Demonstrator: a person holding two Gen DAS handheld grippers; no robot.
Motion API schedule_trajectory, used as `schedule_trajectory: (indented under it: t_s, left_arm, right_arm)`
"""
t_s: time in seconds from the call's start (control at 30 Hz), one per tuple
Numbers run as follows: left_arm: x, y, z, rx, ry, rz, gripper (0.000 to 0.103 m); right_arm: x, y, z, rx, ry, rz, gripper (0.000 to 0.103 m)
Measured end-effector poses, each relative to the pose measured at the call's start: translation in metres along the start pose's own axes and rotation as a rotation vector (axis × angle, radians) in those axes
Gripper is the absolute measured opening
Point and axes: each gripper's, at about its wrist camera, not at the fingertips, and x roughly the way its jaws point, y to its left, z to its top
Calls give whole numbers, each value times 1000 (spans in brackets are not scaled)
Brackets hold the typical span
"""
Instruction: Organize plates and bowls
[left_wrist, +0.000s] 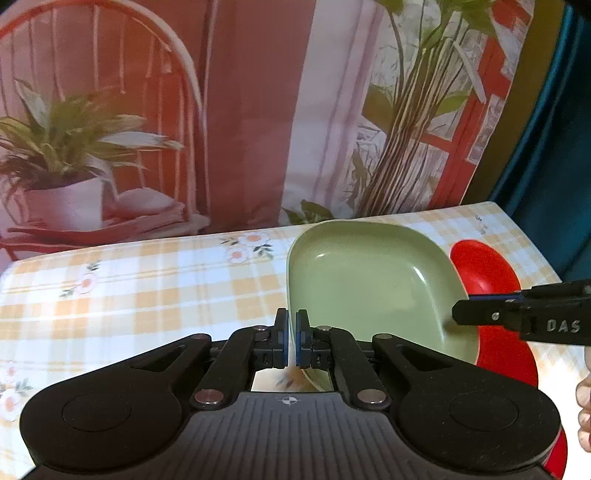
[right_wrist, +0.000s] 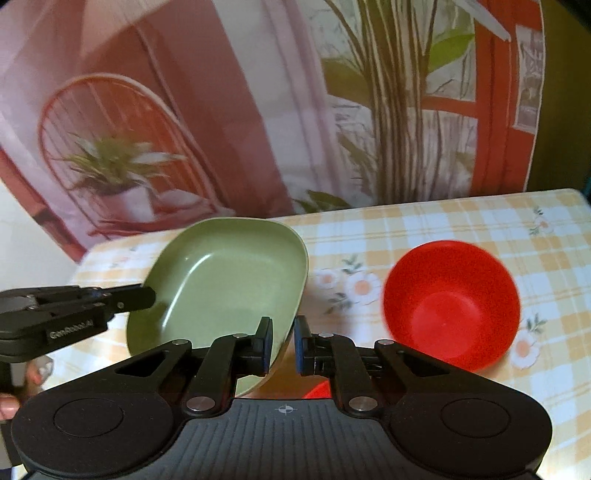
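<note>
A green squarish plate (left_wrist: 369, 280) is held tilted above the checked tablecloth. My left gripper (left_wrist: 292, 338) is shut on its left rim. My right gripper (right_wrist: 283, 341) is slightly open around the plate's (right_wrist: 229, 280) right rim; the gap between its pads is wider than the rim. Seen from the left wrist, the right gripper (left_wrist: 461, 312) reaches in at the plate's far edge. A red bowl (right_wrist: 452, 302) stands upright on the cloth to the right. A red plate (left_wrist: 498, 332) lies under the green plate's right side.
The table (left_wrist: 147, 280) has a yellow-checked floral cloth. A printed backdrop of a chair and plants hangs right behind its far edge. A dark blue curtain (left_wrist: 554, 147) is at the right. A hand (left_wrist: 585, 413) shows at the right edge.
</note>
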Motion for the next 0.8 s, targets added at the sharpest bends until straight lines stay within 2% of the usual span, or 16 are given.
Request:
schedule_trajectory:
  t_s: [0.3,0.8]
  left_arm:
    - [-40,9,-20,30,4,24,4]
    - [-43,4,-59,64,57,26,4]
  right_arm:
    - [-31,12,-33,40,-19,127,12]
    - [-43,9,-93,87,-12,183,13]
